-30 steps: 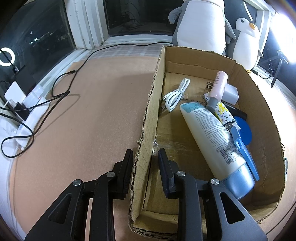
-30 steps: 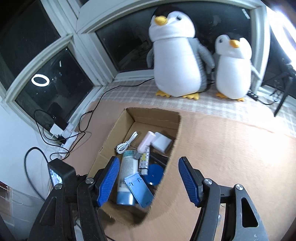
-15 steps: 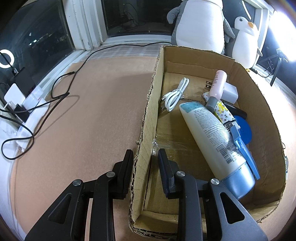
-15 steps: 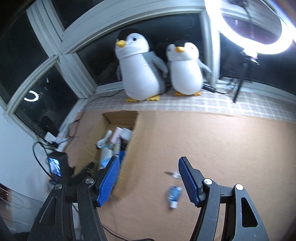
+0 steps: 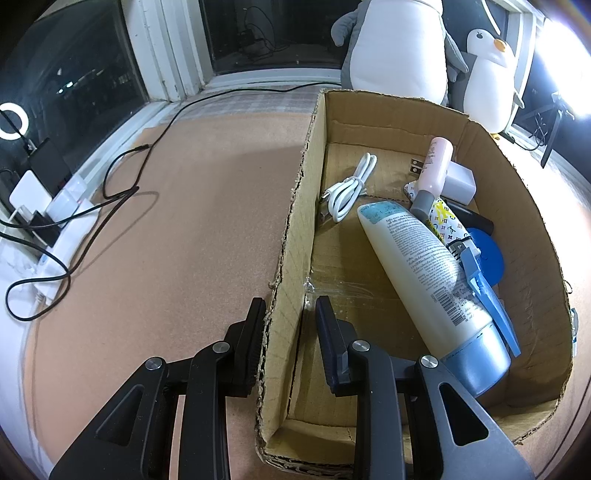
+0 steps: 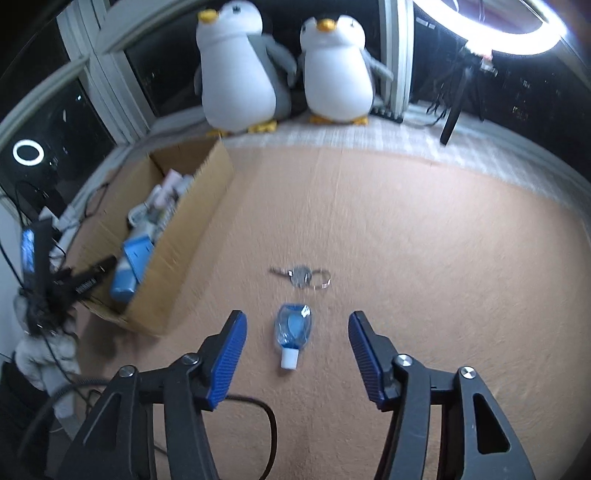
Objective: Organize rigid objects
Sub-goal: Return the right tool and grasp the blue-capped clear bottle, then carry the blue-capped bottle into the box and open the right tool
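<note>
My left gripper [image 5: 290,314] is shut on the left wall of the cardboard box [image 5: 291,236], one finger outside and one inside. The box holds a large lotion bottle [image 5: 428,273], a white cable [image 5: 347,190], a pink bottle [image 5: 434,166], a white charger [image 5: 460,181], a blue clip [image 5: 487,291] and a blue disc [image 5: 487,254]. My right gripper [image 6: 295,330] is open above the mat, its fingers on either side of a small blue sanitizer bottle [image 6: 293,330] lying cap toward me. A set of keys [image 6: 301,275] lies just beyond it. The box [image 6: 181,236] stands to the left.
Two plush penguins [image 6: 240,70] [image 6: 340,74] sit on the window ledge behind the mat. A ring light on a tripod [image 6: 491,33] stands at the back right. Cables and a power strip [image 5: 55,210] lie left of the box.
My right gripper has swung right, away from the box, and come down over the sanitizer bottle and keys. My left gripper has kept its hold on the box wall.
</note>
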Demonstrator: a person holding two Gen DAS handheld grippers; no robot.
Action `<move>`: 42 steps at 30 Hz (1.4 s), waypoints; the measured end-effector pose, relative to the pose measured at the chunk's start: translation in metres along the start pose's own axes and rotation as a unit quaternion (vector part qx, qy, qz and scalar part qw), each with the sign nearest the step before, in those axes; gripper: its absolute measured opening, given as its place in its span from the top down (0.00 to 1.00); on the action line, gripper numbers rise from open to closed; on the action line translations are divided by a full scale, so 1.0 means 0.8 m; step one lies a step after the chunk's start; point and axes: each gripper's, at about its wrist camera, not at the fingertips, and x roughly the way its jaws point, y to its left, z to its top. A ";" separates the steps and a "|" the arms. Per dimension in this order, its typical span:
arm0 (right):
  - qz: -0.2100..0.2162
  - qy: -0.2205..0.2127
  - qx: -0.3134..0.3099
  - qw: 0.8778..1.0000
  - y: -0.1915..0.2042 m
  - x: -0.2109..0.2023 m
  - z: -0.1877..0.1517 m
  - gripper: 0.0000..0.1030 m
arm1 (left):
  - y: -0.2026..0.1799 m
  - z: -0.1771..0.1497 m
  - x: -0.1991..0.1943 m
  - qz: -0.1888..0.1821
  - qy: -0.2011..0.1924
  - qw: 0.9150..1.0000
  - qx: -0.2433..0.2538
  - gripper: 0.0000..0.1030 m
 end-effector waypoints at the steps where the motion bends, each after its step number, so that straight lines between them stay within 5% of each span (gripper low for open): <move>1: -0.001 0.007 -0.001 1.000 0.000 0.008 -0.002 0.54 | 0.001 0.000 0.000 0.000 0.000 1.000 -0.001 0.74; 13: -0.012 0.047 -0.023 0.999 0.012 0.063 -0.011 0.59 | 0.000 -0.001 0.000 -0.001 0.000 1.000 -0.004 0.74; 20: -0.030 0.064 -0.040 0.997 0.019 0.080 -0.014 0.71 | 0.001 -0.001 -0.001 -0.001 0.000 1.000 -0.006 0.74; 42: -0.006 0.016 -0.026 1.000 0.020 0.045 0.006 0.73 | 0.000 0.000 -0.001 -0.001 0.000 1.000 -0.005 0.74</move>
